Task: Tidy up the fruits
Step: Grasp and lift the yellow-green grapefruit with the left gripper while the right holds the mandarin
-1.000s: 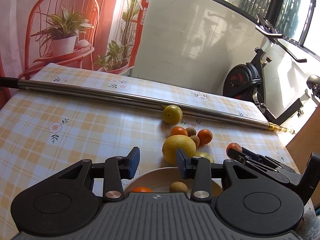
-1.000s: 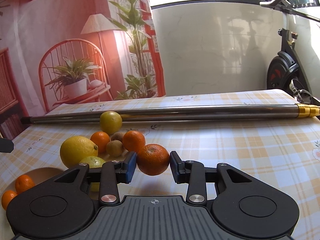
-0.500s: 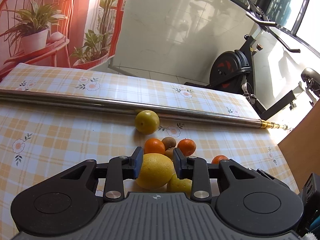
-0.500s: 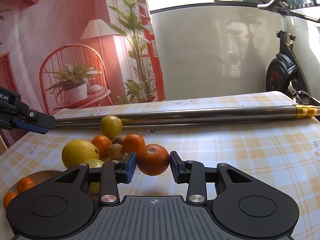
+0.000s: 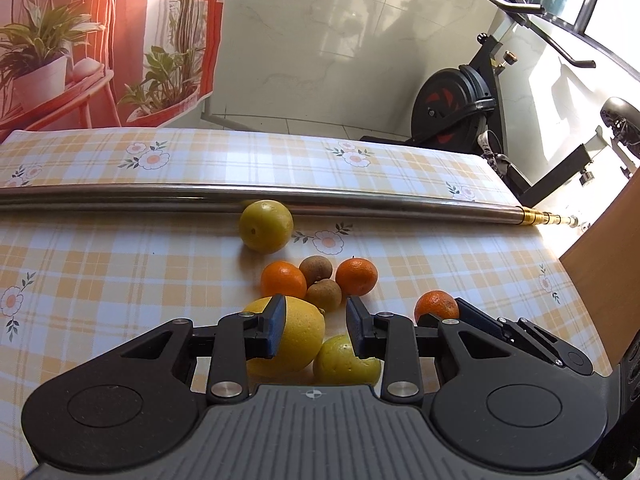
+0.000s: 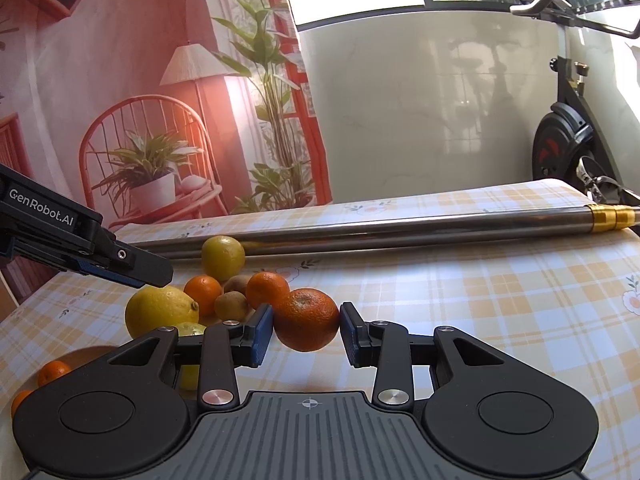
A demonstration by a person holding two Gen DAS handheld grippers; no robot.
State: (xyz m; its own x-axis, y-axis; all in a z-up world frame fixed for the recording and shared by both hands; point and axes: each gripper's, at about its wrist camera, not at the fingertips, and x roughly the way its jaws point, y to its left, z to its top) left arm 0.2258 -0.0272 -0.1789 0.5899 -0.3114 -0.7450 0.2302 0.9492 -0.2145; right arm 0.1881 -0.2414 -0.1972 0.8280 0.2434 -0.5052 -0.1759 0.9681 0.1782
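Checked yellow-and-white cloth with little flowers covers the table [image 5: 120, 260], and a long metal pole [image 5: 160, 196] lies across it. A round yellow fruit [image 5: 266, 226] sits touching the pole. Closer in there's a cluster: two mandarins [image 5: 283, 280], two small brown fruits [image 5: 316, 268], a big lemon [image 5: 300, 340] and a smaller lemon [image 5: 340, 364] right beside it.

The right gripper [image 6: 306, 330] is clamped on an orange [image 6: 306, 320] just right of that cluster. The left gripper [image 5: 316, 326] hangs just over the big lemon; its jaws have just been closing but there's a gap and nothing is pinched.

A bowl [image 6: 84, 354] at the near left holds small oranges [image 6: 54, 372]. Behind the table: a printed backdrop [image 6: 120, 80] of a red chair and plants, a white wall [image 5: 340, 40], an exercise bike [image 5: 460, 108].
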